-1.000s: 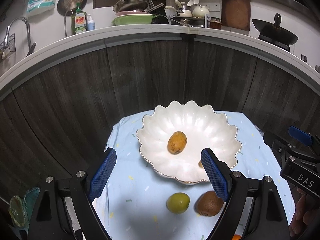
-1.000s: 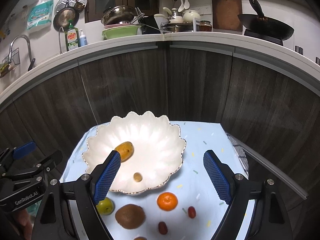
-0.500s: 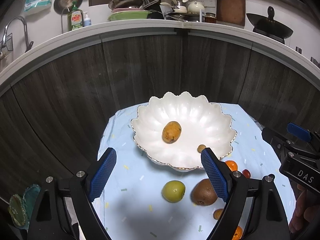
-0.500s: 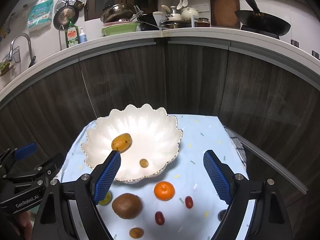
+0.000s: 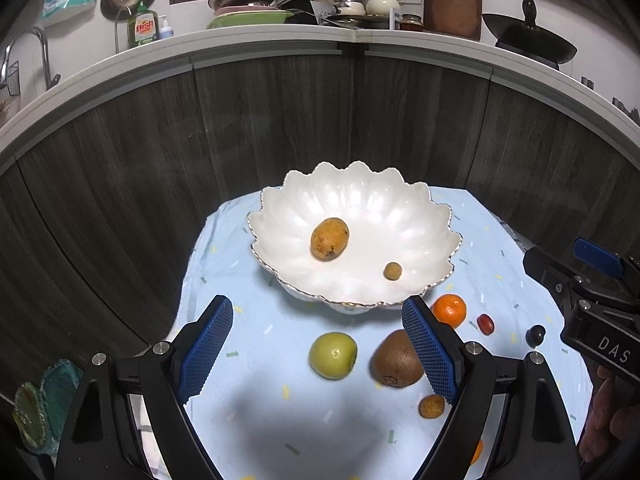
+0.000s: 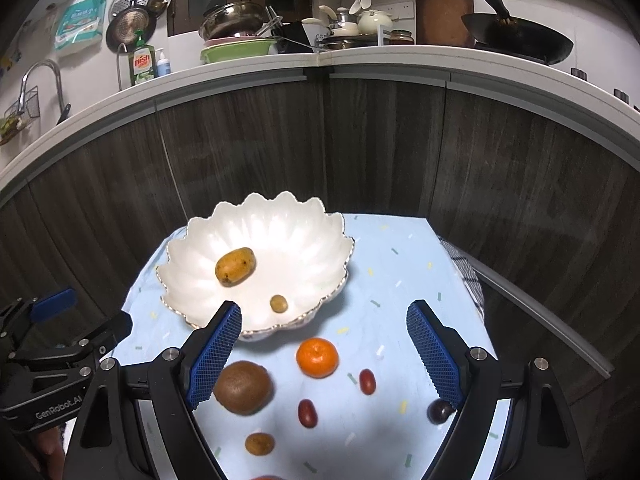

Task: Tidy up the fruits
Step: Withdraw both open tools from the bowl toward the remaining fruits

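Both grippers are pulling back from the bowl (image 5: 424, 216): it is sitting higher and farther off in each view than a second ago, and more fruit is showing on the blue cloth (image 5: 248, 328) in front of it. In the left view the left gripper (image 5: 318, 344) is hovering with its fingers (image 5: 208, 344) spread wide and gripping nothing, framing the green fruit (image 5: 333, 355) and the kiwi (image 5: 394, 365), which are lying side by side just short of the bowl. An orange (image 5: 450, 310) is now showing past the right finger, with a red fruit (image 5: 485, 324) and a dark one (image 5: 535, 335) beyond it and a small brown fruit (image 5: 431, 406) nearer. The right gripper (image 6: 324, 356) is likewise hanging wide open and empty above the orange (image 6: 317, 357), with the kiwi (image 6: 244, 387) by its left finger. Inside the bowl a mango (image 6: 235, 266) and a small round fruit (image 6: 278, 303) are resting where they were.
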Action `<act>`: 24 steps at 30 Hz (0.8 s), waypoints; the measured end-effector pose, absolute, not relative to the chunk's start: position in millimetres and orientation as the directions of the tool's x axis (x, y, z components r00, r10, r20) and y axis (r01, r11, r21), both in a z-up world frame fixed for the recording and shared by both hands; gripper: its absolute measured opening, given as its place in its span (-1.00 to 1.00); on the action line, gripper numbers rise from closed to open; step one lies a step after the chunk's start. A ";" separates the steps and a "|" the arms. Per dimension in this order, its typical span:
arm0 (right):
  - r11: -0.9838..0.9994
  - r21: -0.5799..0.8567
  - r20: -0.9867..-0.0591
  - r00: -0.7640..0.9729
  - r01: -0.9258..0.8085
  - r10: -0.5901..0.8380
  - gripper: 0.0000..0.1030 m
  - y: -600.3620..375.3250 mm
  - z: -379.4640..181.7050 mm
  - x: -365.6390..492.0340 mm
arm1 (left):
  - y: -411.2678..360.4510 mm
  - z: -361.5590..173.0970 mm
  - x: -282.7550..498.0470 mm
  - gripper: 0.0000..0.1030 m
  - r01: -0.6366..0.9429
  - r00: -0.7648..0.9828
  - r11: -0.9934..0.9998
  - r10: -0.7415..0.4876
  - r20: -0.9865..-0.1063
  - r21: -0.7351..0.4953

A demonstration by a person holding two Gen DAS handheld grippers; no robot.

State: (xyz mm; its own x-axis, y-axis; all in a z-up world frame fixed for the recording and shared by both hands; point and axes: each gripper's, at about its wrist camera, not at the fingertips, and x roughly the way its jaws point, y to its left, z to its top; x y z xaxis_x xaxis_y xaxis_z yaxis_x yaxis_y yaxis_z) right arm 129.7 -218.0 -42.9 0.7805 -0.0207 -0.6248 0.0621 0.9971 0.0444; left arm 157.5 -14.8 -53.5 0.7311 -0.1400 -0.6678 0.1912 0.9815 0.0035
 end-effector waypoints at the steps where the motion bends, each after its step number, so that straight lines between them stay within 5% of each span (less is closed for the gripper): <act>1: 0.997 0.045 -0.626 0.779 0.061 -0.019 0.66 -218.8 -43.8 128.3 | -15.7 -54.3 156.3 0.69 0.193 0.730 0.981 -0.143 -0.669 0.000; 24: 0.993 0.046 -0.670 0.741 0.111 -0.052 0.66 -270.9 -78.4 87.3 | -73.3 -84.9 118.2 0.67 0.294 0.664 0.956 -0.210 -0.718 -0.007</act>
